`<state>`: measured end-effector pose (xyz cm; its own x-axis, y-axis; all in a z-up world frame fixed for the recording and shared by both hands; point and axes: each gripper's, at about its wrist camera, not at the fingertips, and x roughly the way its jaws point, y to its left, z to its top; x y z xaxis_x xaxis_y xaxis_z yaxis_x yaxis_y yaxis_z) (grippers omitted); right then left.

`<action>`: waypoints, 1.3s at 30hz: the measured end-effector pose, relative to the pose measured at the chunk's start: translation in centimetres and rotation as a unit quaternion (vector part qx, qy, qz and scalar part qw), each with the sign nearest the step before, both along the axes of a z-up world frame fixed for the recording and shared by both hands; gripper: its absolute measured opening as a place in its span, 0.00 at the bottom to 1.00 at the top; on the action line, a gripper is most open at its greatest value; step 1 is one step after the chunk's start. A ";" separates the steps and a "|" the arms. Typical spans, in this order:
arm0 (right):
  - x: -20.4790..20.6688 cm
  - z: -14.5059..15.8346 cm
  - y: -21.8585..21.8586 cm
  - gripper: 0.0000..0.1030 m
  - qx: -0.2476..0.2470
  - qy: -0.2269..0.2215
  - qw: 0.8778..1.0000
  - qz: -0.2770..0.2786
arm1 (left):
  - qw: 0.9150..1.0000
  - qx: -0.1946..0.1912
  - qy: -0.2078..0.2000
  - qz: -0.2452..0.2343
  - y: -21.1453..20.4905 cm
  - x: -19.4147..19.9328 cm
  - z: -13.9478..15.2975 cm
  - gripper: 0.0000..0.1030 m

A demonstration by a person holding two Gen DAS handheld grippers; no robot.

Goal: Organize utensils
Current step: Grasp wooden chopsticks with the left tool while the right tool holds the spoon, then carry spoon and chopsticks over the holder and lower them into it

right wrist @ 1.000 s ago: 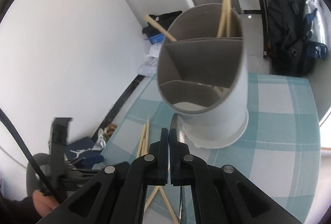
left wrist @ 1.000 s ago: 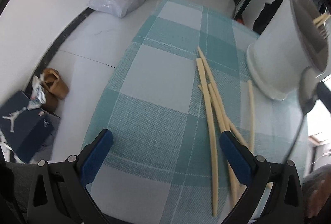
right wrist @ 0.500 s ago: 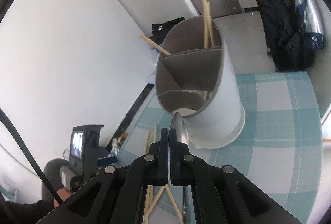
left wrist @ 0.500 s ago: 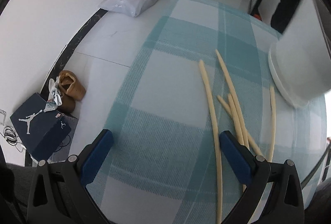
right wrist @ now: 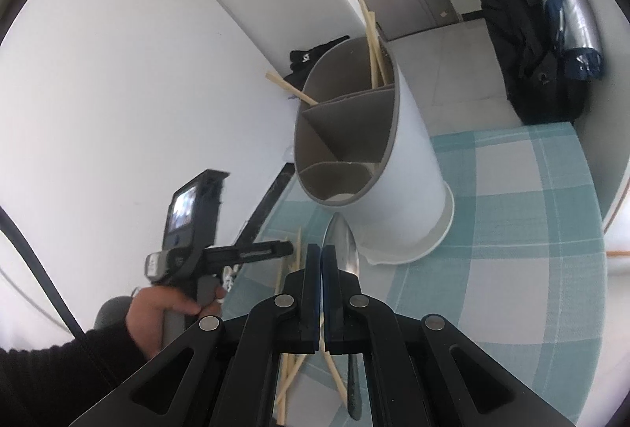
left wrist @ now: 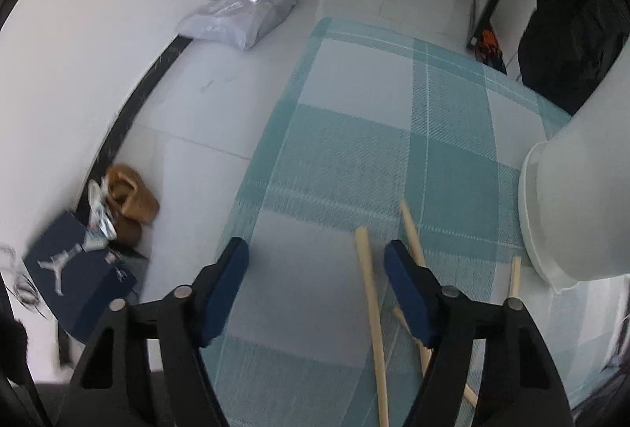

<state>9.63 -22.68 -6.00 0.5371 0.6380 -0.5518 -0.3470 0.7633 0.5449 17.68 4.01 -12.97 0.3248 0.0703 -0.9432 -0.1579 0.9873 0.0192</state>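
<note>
Our right tool [right wrist: 322,255] is clenched on a spoon [right wrist: 341,244], its bowl poking out just below the rim of the tilted white holder [right wrist: 409,167], while our left tool [left wrist: 315,261] hangs released over the checked surface [left wrist: 354,159]. Loose chopsticks [left wrist: 368,281] lie on the surface near the holder's base. More stand in the holder's far compartment.

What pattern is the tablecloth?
The tablecloth is a teal and pale grey plaid, clearest in the left wrist view.
</note>
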 end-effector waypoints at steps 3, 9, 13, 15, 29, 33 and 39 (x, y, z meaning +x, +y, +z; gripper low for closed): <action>-0.4 0.3 -0.4 0.00 0.001 -0.004 1.000 -0.007 | 1.000 -0.008 -0.003 0.010 0.3 0.1 0.4 0.25; -1.1 1.0 -0.8 0.00 0.001 -0.017 1.000 -0.019 | 0.995 -0.079 -0.012 0.052 1.9 -0.1 0.8 0.01; -1.5 1.4 -0.7 0.00 0.000 -0.028 0.999 -0.028 | 0.992 -0.092 -0.053 0.062 1.9 -1.4 2.4 0.01; -1.9 1.7 -0.6 0.00 -0.002 -0.037 0.999 -0.033 | 0.989 -0.106 -0.084 0.058 1.8 -2.6 3.9 0.01; -4.4 4.9 0.1 0.00 -0.010 -0.091 0.993 -0.076 | 0.950 -0.147 -0.275 -0.033 0.4 -8.4 13.0 0.01; -4.8 5.5 0.0 0.00 -0.007 -0.100 0.991 -0.089 | 0.949 -0.152 -0.272 -0.056 -0.3 -8.7 13.5 0.01; -4.8 6.2 0.1 0.00 -0.012 -0.108 0.989 -0.100 | 0.947 -0.156 -0.269 -0.080 -0.8 -9.4 14.9 0.01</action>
<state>4.86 -22.56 0.23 0.7585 0.4951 -0.4237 -0.2940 0.8402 0.4556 8.29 3.22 1.92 0.7466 -0.2756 -0.6055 0.0907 0.9438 -0.3177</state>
